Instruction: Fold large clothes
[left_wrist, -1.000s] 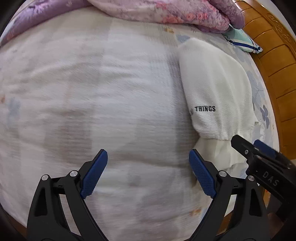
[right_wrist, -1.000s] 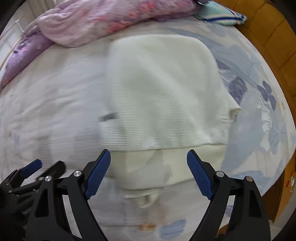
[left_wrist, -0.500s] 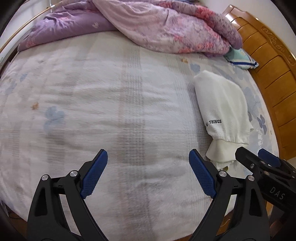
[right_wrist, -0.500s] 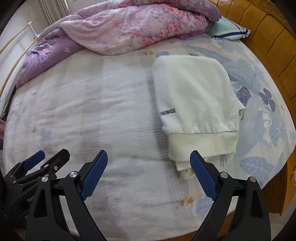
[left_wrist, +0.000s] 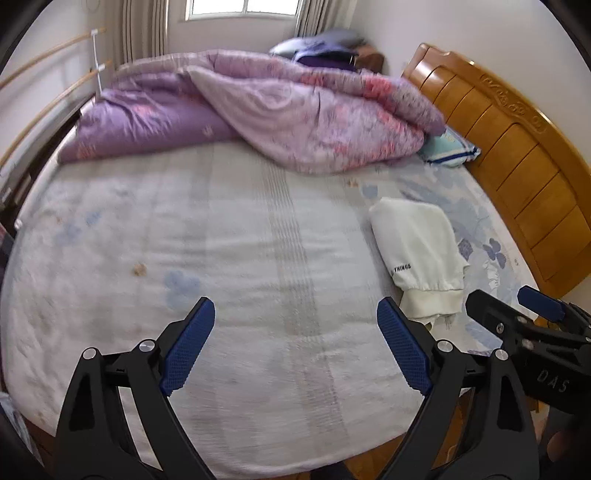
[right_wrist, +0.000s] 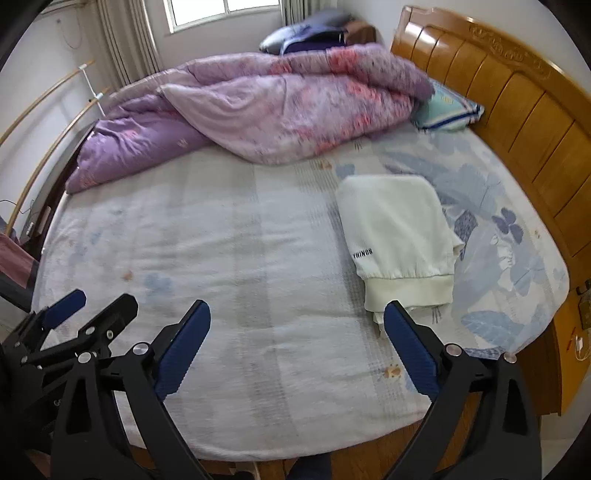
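Observation:
A white sweatshirt (right_wrist: 397, 236) lies folded in a compact rectangle on the right side of the bed, small black lettering near its ribbed hem; it also shows in the left wrist view (left_wrist: 419, 254). My left gripper (left_wrist: 295, 347) is open and empty, held above the bed's near edge, well left of the sweatshirt. My right gripper (right_wrist: 297, 350) is open and empty, held above the near edge, just in front of the sweatshirt's hem. Each gripper shows at the side of the other's view.
The bed (right_wrist: 229, 258) has a pale floral sheet. A rumpled purple quilt (right_wrist: 258, 107) lies across the far side. A teal pillow (right_wrist: 447, 109) sits by the wooden headboard (right_wrist: 517, 110) on the right. Wooden rails (left_wrist: 44, 92) stand at the left.
Both grippers have pulled back and up from the sweatshirt, so the whole bed and room come into view. The sweatshirt stays folded in place.

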